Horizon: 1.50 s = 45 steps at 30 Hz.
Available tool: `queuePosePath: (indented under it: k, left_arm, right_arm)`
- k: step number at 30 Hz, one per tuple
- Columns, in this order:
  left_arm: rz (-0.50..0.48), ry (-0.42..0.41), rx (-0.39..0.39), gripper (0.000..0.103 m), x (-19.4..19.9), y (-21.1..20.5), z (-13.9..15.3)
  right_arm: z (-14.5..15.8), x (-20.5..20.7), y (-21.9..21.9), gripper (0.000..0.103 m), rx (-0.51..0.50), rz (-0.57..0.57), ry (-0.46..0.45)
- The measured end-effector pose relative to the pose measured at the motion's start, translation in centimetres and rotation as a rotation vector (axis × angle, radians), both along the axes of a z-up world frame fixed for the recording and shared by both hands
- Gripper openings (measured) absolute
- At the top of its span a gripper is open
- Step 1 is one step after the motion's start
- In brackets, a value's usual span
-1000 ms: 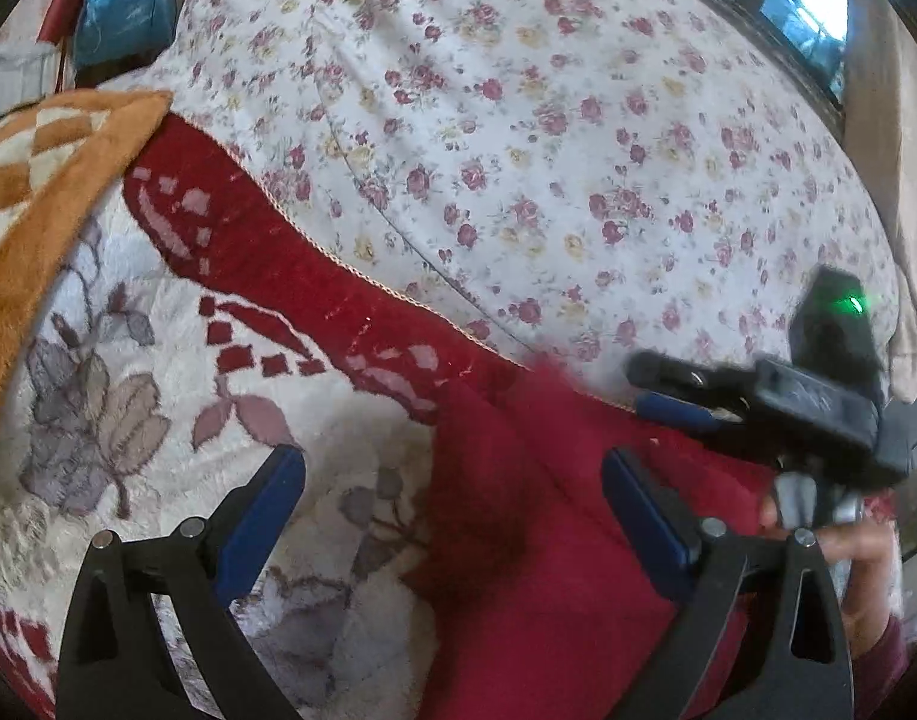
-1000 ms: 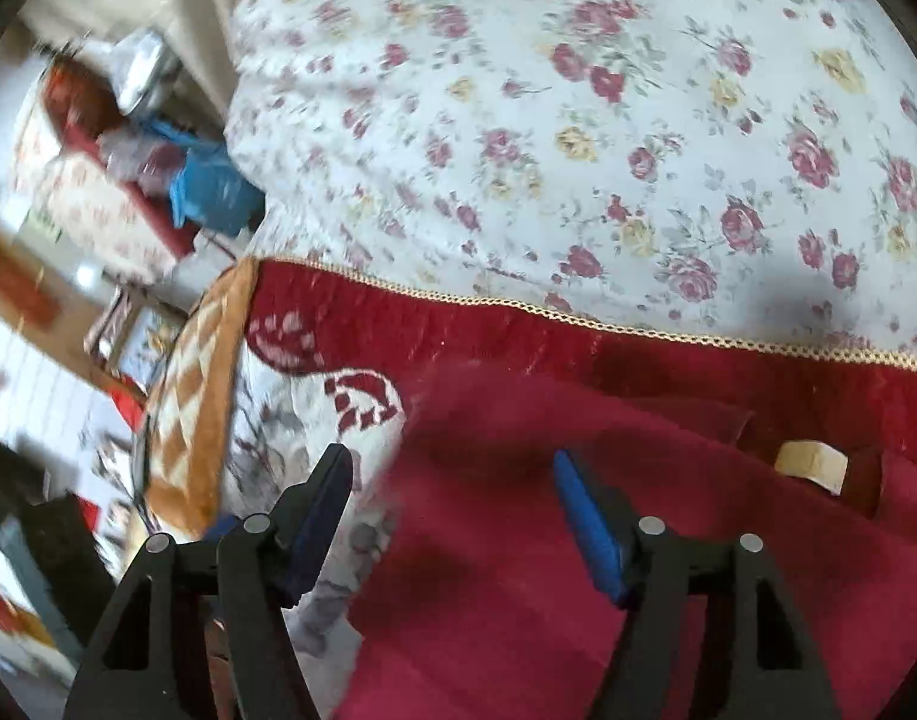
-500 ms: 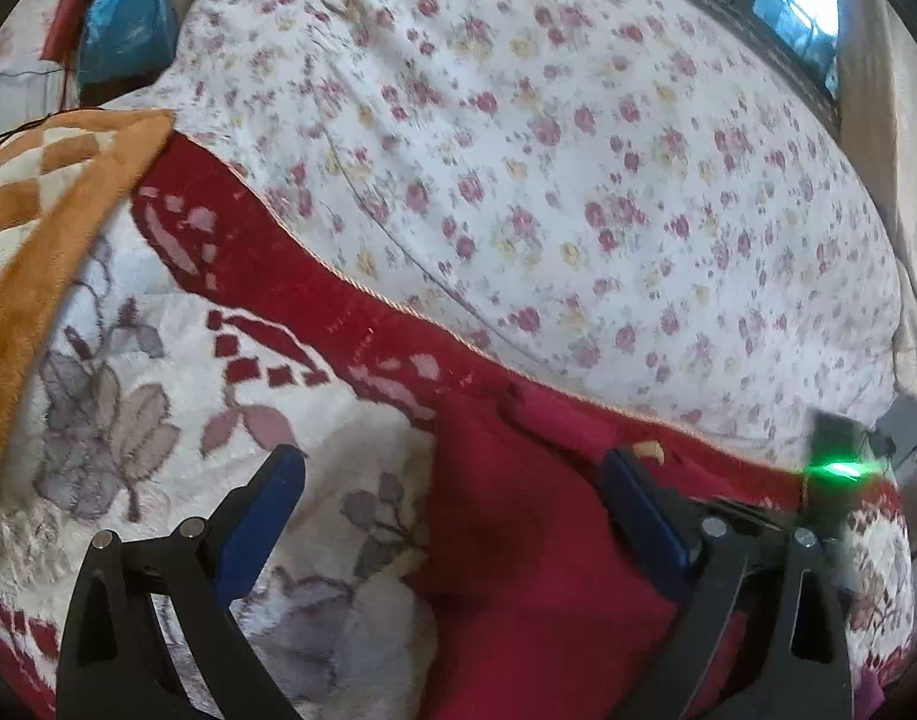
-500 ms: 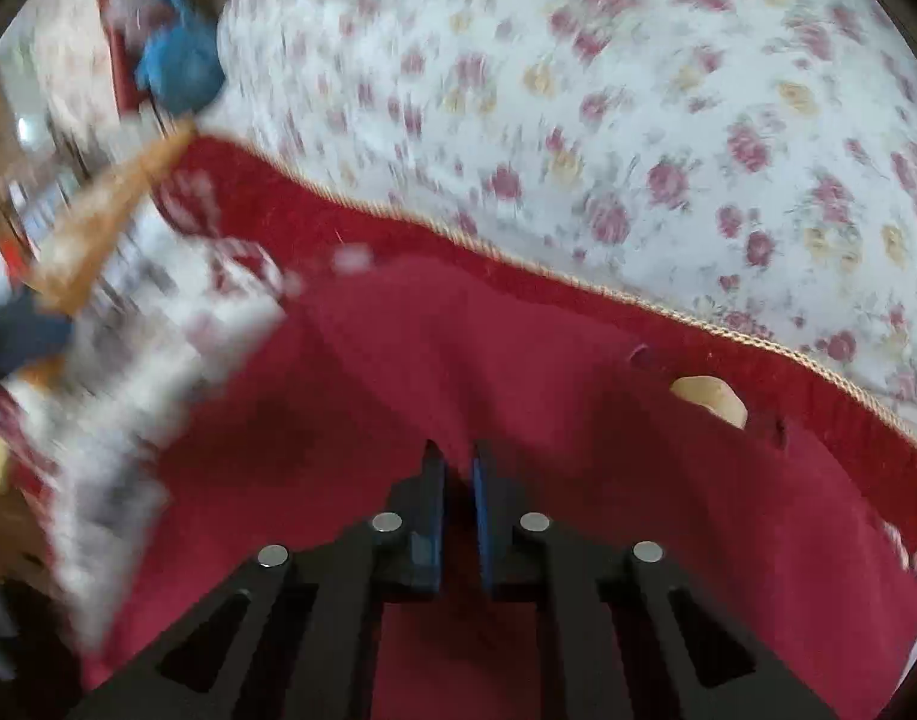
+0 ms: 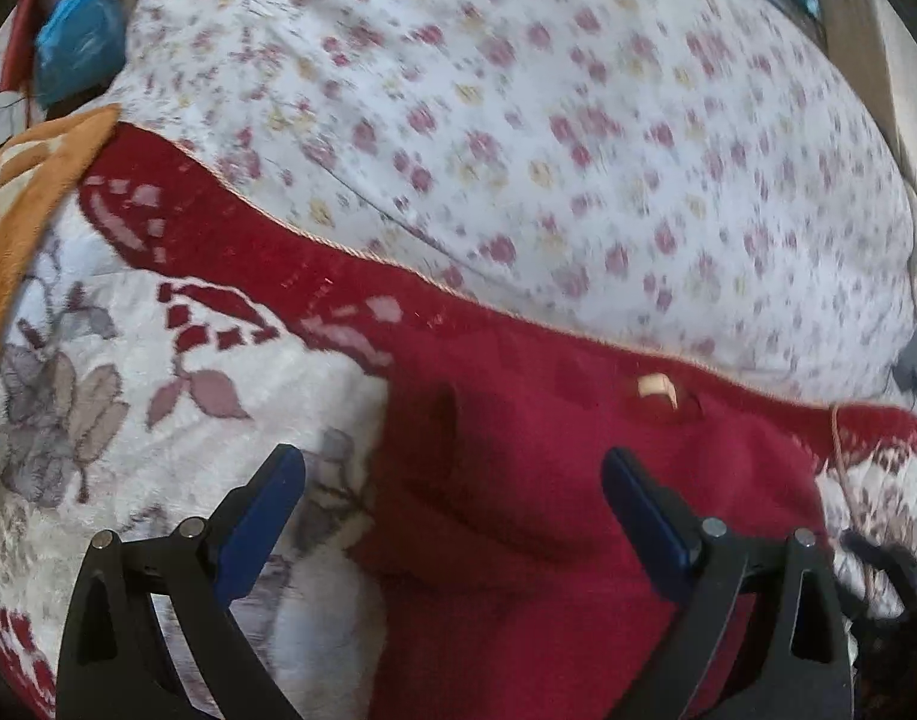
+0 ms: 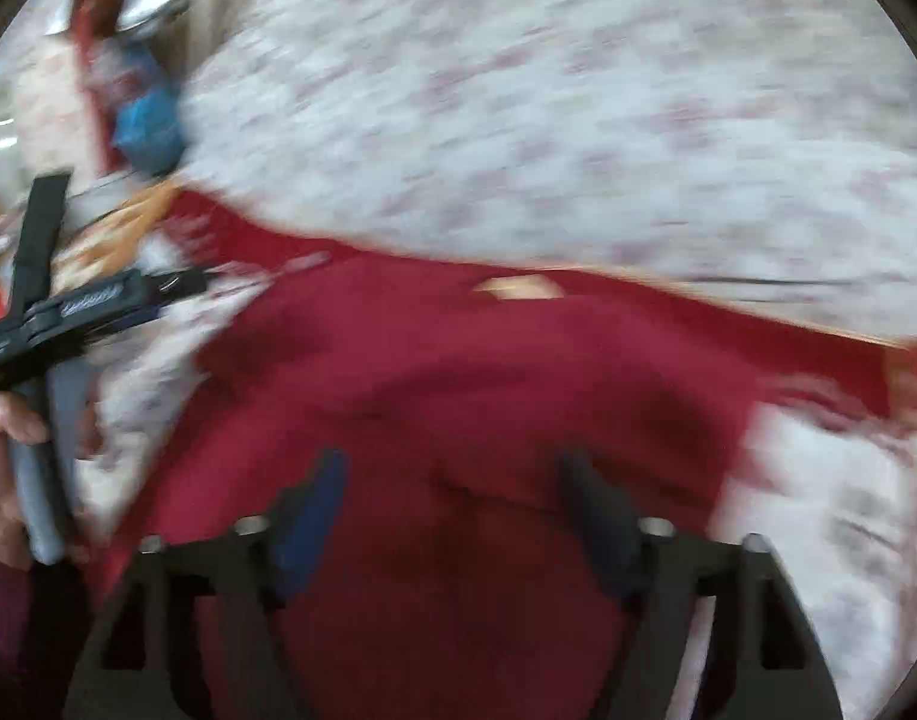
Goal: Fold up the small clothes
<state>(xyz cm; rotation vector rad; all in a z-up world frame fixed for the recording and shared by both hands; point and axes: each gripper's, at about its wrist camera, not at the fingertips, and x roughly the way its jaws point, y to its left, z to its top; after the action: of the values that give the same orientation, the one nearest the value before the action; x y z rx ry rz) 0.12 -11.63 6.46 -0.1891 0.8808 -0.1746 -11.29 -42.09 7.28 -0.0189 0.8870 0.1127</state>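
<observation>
- The right wrist view is badly smeared by motion; patterns and edges there are hard to make out, and the lower part of the red garment [image 6: 458, 408] runs off the bottom of both views.
- The left tongs [image 5: 452, 504] are spread wide, holding nothing. One blue finger [image 5: 260, 516] sits over the pale flowered blanket [image 5: 98, 408], the other over the garment's left half; whether either touches the cloth cannot be told.
- The right tongs [image 6: 452, 510] are also parted, nothing pinched between them. Both fingers hang over the red cloth, too blurred to tell contact.
- In the right wrist view, a hand [image 6: 2, 480] at the left edge grips the handle of the other tool, partly cut off by the frame.
- The red garment [image 5: 548, 510] lies spread on the blanket, its top edge along the blanket's red border [image 5: 278, 264]. A small tan label [image 5: 656, 387] shows at the neck.
- Beyond the border rises a big white quilt with small red flowers [image 5: 548, 138].
- A blue bag [image 5: 74, 42] sits far left behind the bed; its contents cannot be seen.
</observation>
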Motion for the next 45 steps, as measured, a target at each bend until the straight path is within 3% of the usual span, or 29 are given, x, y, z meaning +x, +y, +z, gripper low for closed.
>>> queuePosePath:
  k: [2,3,4,5,7,9,10,13,15,17,18,19,20,22,24,26,28,29,31,34,35,36,37,39,40,41,45]
  left_arm:
    - [-0.013,0.018,0.006,0.099,0.3,-0.7,-0.7]
    - [-0.011,0.029,0.019,0.099,0.4,-1.0,-1.1]
    - [-0.007,0.036,0.027,0.099,0.5,-1.2,-1.4]
    - [-0.005,0.047,0.036,0.099,0.6,-1.4,-1.8]
    - [-0.011,0.068,0.047,0.099,0.5,-1.6,-2.4]
    - [-0.025,0.075,0.056,0.099,0.3,-1.8,-2.6]
    - [-0.030,0.074,0.062,0.099,0.3,-2.0,-2.6]
    - [-0.035,0.084,0.080,0.099,0.5,-2.5,-2.9]
    - [-0.033,0.088,0.067,0.099,0.5,-2.5,-2.9]
    - [-0.031,0.079,0.065,0.099,0.5,-2.3,-2.6]
    - [-0.025,0.075,0.070,0.099,0.5,-2.2,-2.5]
    - [-0.018,0.073,0.070,0.099,0.5,-2.0,-2.4]
    - [-0.011,0.071,0.063,0.099,0.5,-1.8,-2.2]
    - [-0.004,0.071,0.043,0.099,0.6,-1.4,-2.0]
    - [0.002,0.069,0.039,0.099,0.6,-1.3,-1.9]
    - [0.000,0.067,0.038,0.099,0.4,-1.3,-1.7]
    - [-0.007,0.066,0.038,0.099,0.3,-1.5,-1.7]
    - [-0.009,0.066,0.040,0.099,0.4,-1.6,-1.7]
    - [-0.008,0.071,0.044,0.099,0.4,-1.8,-1.9]
    - [-0.007,0.083,0.045,0.099,0.4,-1.8,-2.2]
    - [-0.006,0.084,0.047,0.099,0.4,-1.9,-2.2]
    - [-0.003,0.085,0.048,0.099,0.4,-1.9,-2.2]
    - [-0.002,0.085,0.046,0.099,0.4,-1.9,-2.2]
    - [-0.006,0.084,0.043,0.099,0.4,-1.9,-2.2]
    - [-0.006,0.083,0.044,0.099,0.4,-1.9,-2.1]
    - [-0.007,0.081,0.046,0.099,0.4,-1.8,-2.1]
    - [-0.011,0.086,0.047,0.099,0.4,-1.6,-2.1]
  right_arm:
    - [-1.1,0.5,-2.4,0.078,-0.125,-0.066,0.019]
    - [-2.2,1.1,-3.3,0.060,-0.148,-0.075,0.025]
    - [-3.3,1.8,-3.9,0.023,-0.155,-0.062,0.062]
    - [-4.0,2.3,-4.1,0.018,-0.136,-0.061,0.102]
    - [-3.3,1.5,-5.2,0.015,-0.060,-0.078,0.079]
    - [-1.7,-0.3,-5.9,0.001,-0.115,-0.090,0.037]
    - [-1.6,-0.9,-6.6,0.001,-0.148,-0.113,0.032]
    - [-3.0,-1.1,-8.8,0.001,-0.049,-0.143,0.127]
    - [-2.3,-1.6,-8.6,0.004,0.016,-0.135,0.090]
    - [-1.6,-1.3,-7.5,0.033,0.065,-0.088,0.057]
    - [-1.6,-0.9,-6.6,0.053,0.061,-0.069,0.046]
    - [-1.7,-0.4,-6.4,0.054,0.051,-0.062,0.041]
    - [-2.1,0.3,-5.7,0.054,0.021,-0.057,0.042]
    - [-3.2,1.4,-5.0,0.014,-0.016,-0.084,0.070]
    - [-3.4,0.8,-6.1,0.011,0.023,-0.102,0.078]
    - [-2.7,-0.7,-6.9,0.010,-0.006,-0.104,0.062]
    - [-3.0,-2.0,-8.1,0.000,-0.027,-0.137,0.095]
    - [-3.7,-2.4,-8.7,0.000,-0.038,-0.156,0.122]
    - [-4.3,-3.3,-10.0,0.001,0.048,-0.172,0.166]
    - [-2.4,-3.7,-10.7,0.005,0.121,-0.200,0.100]
    - [-1.9,-3.3,-10.5,0.012,0.126,-0.186,0.073]
    - [-1.6,-2.9,-10.1,0.039,0.126,-0.176,0.059]
    - [-1.5,-2.2,-9.3,0.058,0.122,-0.163,0.039]
    - [-2.3,-0.5,-8.1,0.056,0.108,-0.133,0.043]
    - [-3.1,0.3,-7.5,0.031,0.090,-0.126,0.071]
    - [-4.0,0.9,-7.2,0.018,0.090,-0.120,0.108]
    - [-4.1,-1.0,-7.4,0.013,0.052,-0.126,0.119]
